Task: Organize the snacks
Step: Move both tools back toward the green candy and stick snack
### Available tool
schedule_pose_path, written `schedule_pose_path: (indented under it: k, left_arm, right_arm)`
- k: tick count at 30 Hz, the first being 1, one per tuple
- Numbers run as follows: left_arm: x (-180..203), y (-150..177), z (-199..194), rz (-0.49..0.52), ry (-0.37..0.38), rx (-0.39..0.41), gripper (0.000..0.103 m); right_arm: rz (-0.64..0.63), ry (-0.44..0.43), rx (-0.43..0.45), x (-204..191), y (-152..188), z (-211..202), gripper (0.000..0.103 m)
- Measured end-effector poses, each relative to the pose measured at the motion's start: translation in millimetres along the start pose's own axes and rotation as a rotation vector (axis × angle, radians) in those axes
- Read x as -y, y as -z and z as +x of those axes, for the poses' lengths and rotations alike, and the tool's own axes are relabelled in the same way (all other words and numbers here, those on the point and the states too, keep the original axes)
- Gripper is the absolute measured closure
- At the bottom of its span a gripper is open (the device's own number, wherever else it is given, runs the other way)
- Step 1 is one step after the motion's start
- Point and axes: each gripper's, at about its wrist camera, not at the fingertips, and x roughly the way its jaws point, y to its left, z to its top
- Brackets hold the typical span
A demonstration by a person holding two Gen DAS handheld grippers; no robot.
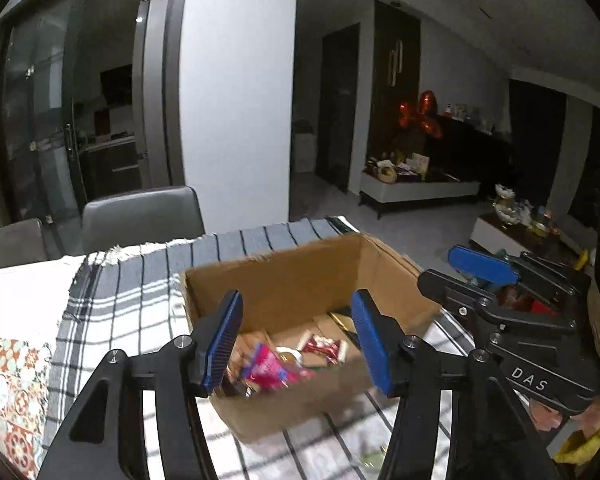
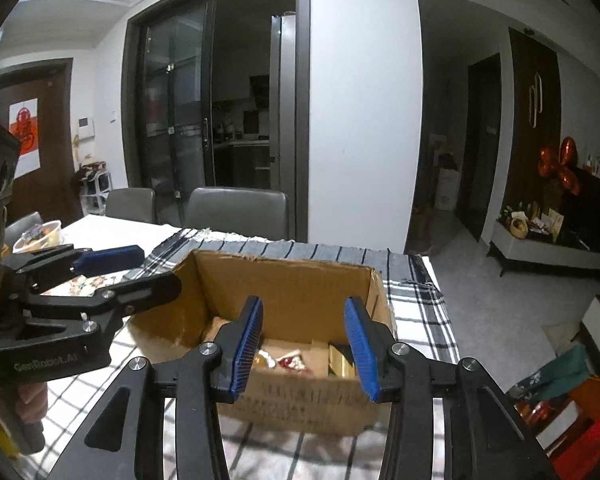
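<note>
Both your left tongs (image 1: 296, 340) and right tongs (image 2: 302, 344) hang released and empty over the cardboard box (image 1: 300, 272) on the counter, where the snack packets (image 1: 276, 368) lie; they look light, crinkly, slippery, so pinch a flat sealed edge gently.

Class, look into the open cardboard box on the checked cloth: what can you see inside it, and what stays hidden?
Inside the cardboard box: a pink packet, a red-and-white packet and a gold-coloured pack on the bottom. The near wall and the fingers cover the rest of the floor.
</note>
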Motion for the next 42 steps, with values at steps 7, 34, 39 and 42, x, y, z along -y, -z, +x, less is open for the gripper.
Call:
schedule_pose_path:
  k: [7, 34, 39, 42]
  left_arm:
    - [23, 24, -27, 0.054, 0.031, 0.002, 0.047]
    - [68, 120, 18, 0.187, 0.252, -0.245, 0.061]
    - [66, 134, 32, 0.186, 0.275, -0.289, 0.061]
    - [67, 139, 41, 0.203, 0.295, -0.314, 0.061]
  right_arm:
    - [-0.001, -0.028, -0.003, -1, 22, -27, 0.059]
    - [0.071, -0.018, -0.200, 8, 131, -19, 0.059]
    - [0.105, -0.019, -0.235, 12, 144, -10, 0.059]
    - [0.117, -0.018, -0.251, 13, 151, -6, 0.059]
